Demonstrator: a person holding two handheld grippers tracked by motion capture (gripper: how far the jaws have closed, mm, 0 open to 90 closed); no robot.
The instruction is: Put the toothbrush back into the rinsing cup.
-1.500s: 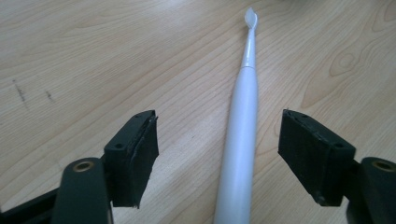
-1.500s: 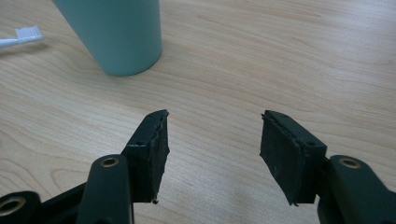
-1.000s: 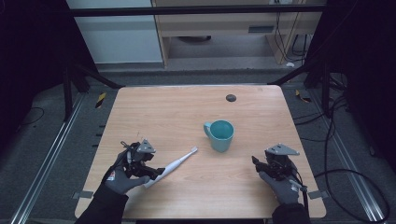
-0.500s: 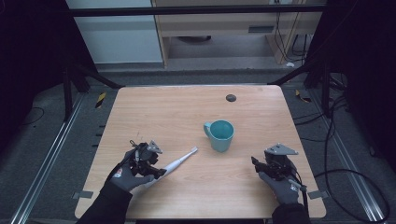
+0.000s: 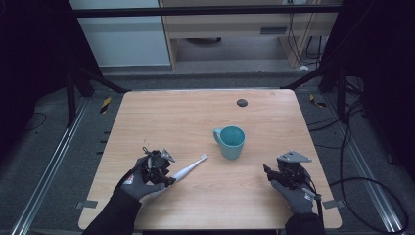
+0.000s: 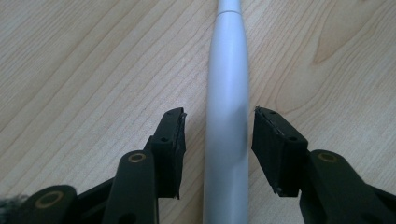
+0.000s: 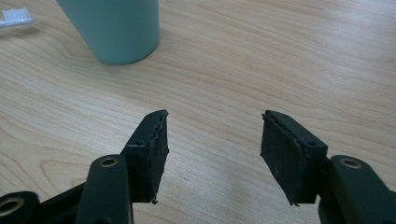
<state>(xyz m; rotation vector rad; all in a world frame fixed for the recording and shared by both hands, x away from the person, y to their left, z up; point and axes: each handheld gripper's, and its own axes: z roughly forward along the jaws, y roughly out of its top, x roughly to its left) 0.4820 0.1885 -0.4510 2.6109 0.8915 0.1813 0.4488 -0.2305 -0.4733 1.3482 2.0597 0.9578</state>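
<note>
Between the closing left claw's [image 6: 217,149] jaws lies the toothbrush handle [image 6: 227,116], not yet pinched.

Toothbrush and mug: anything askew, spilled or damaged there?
Nothing stands out. The toothbrush lies flat and whole on the table, its handle between the left hand-held gripper's closing jaws, untouched. The mug stands upright, no spill.

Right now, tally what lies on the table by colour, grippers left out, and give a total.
White: 1, the toothbrush, lying between the left gripper's open jaws
Teal: 1, the mug, standing upright
Dark: 1, a small round thing near the far edge of the table
Total: 3
</note>
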